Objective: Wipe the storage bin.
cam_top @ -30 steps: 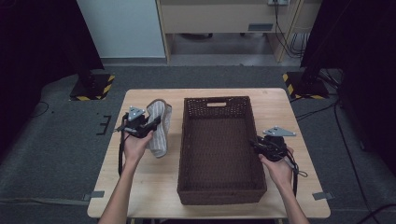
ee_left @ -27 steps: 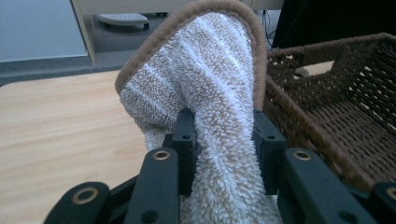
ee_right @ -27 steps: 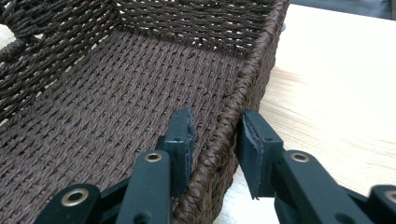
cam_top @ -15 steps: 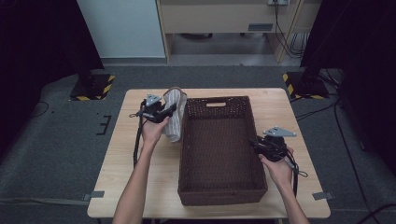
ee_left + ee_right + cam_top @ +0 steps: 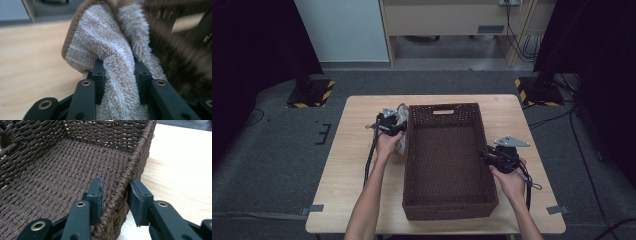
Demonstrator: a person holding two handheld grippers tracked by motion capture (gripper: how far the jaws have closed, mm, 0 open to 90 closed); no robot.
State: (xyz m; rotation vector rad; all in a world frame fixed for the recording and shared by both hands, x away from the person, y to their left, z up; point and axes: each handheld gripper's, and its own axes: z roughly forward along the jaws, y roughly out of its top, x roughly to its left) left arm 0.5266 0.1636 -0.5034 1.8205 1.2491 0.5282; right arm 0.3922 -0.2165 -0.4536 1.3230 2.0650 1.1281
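Fluffy beige towel (image 5: 117, 65), woven rectangular brown basket (image 5: 447, 150)

Recording lab or test studio, not a home. Evidence: light wooden table (image 5: 362, 200) standing alone on grey carpet (image 5: 272, 165); black curtains (image 5: 257, 45) at both sides; stand bases marked with yellow-black hazard tape (image 5: 309, 95) at the far corners; cables (image 5: 517, 25) trailing along the back wall; tape patches (image 5: 316, 208) fixing the table's position on the floor.

Dim high view with dark edges; brighter gripper views, blurred basket (image 5: 180, 50) beside the sharp towel (image 5: 110, 50).
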